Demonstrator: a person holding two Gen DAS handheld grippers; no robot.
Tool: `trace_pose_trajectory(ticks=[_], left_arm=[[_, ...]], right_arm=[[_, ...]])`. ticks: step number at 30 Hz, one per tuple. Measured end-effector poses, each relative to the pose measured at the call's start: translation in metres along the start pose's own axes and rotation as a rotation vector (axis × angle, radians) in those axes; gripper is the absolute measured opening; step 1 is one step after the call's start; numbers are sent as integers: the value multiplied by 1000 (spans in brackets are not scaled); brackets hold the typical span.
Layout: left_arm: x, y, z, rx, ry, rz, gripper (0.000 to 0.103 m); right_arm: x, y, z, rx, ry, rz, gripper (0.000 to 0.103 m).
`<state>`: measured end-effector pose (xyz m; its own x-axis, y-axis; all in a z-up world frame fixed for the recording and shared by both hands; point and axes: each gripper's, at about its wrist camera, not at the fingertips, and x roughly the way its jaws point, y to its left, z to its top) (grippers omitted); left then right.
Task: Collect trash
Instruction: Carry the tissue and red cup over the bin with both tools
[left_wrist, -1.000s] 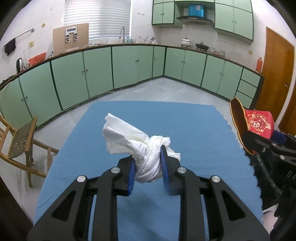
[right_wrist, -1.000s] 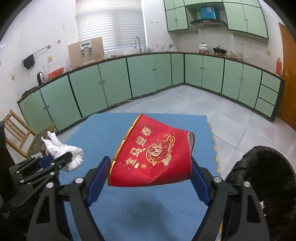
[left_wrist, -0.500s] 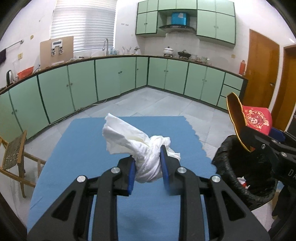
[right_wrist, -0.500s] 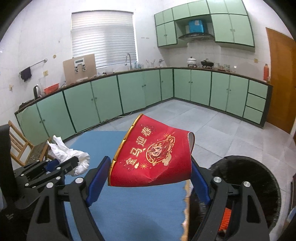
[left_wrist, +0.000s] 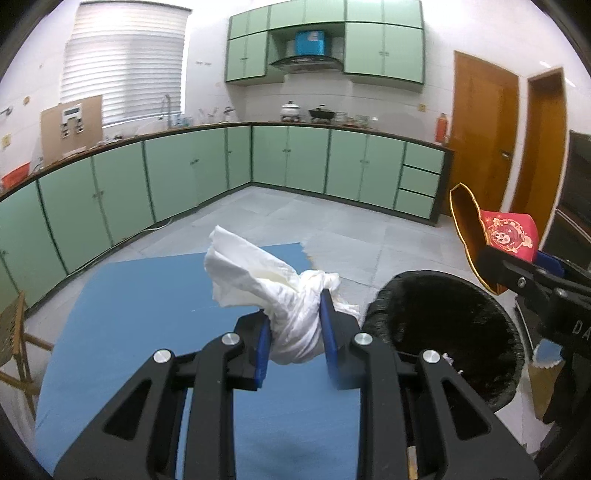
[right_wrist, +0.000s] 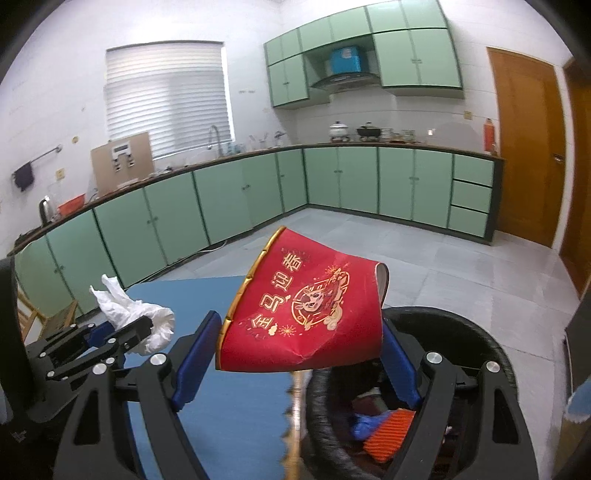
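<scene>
The left tool is clamped on a soft, light crumpled white tissue, while the right tool pinches a flimsy, crushable red paper cup across its sides.

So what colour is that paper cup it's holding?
The paper cup is red with gold print, clearest in the right wrist view.

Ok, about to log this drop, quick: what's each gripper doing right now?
Left gripper: shut on the crumpled white tissue.
Right gripper: shut on the red paper cup, held beside the black-lined trash bin.
</scene>
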<state>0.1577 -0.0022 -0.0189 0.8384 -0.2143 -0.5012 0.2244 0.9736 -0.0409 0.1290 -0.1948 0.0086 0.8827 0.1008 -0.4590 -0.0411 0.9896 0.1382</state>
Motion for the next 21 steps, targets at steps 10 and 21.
trace_pose_trajectory(ticks=[10,21], left_arm=[[34,-63,-1,56,10,-108,23],[91,-124,-11,92,64,-229,23]], right_arm=[[-9,-79,-8,40,9,-109,81],[4,-145,-25,57,59,-178,81]])
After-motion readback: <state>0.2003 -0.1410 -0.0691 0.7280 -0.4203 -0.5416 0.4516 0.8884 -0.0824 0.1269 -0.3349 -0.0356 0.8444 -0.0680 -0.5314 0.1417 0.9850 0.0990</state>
